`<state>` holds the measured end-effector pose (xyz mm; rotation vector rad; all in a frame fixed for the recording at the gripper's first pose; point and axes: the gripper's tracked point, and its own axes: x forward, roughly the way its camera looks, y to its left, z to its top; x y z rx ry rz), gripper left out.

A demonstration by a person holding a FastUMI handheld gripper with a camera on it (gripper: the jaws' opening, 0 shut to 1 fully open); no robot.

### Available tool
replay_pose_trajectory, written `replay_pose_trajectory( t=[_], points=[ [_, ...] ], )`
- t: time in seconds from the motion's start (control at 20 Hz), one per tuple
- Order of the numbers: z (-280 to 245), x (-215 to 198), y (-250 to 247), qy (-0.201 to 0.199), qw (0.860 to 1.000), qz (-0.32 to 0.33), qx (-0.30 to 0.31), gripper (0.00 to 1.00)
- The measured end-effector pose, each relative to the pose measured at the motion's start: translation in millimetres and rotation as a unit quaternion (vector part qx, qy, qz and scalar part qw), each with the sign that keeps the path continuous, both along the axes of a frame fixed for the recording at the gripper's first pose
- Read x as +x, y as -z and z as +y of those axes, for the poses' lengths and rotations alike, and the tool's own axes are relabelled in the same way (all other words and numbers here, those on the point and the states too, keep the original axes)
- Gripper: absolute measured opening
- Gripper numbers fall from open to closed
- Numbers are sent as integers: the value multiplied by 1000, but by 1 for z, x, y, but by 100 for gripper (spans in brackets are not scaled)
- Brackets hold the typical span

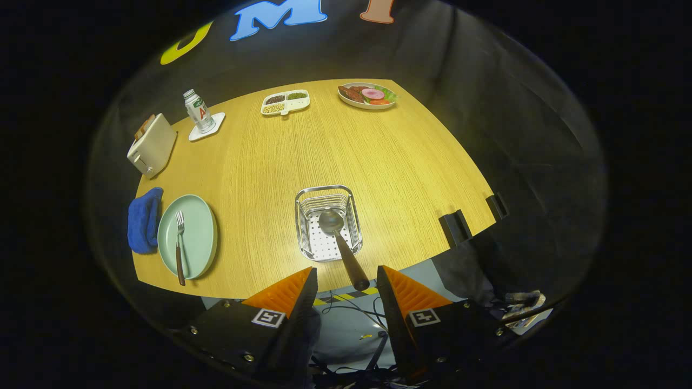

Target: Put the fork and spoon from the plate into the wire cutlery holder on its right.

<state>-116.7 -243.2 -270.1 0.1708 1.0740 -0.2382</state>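
My gripper hangs above the tabletop's near edge, fingers spread apart and touching nothing. The spoon stands in the wire cutlery holder just ahead, handle leaning back between my fingers. I judge half done: the fork lies on the plate, left of the holder.

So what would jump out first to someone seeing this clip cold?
The spoon standing bowl-down in the wire cutlery holder just ahead of the open gripper, its handle leaning back between the fingers. Next, off to the holder's left, the fork lying alone on the green plate.
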Motion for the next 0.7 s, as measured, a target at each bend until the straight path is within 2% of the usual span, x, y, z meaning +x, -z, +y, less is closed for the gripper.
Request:
replay_pose_trajectory(
  t=[0.15, 0.35, 0.55, 0.7],
  points=[
    [-2, 2, -8, 6, 1000, -21, -6, 68],
    [0, 20, -39, 9, 995, -94, -21, 68],
    [16, 43, -81, -1, 982, -183, -34, 68],
    [38, 55, -107, -31, 971, -231, -47, 68]
  ],
)
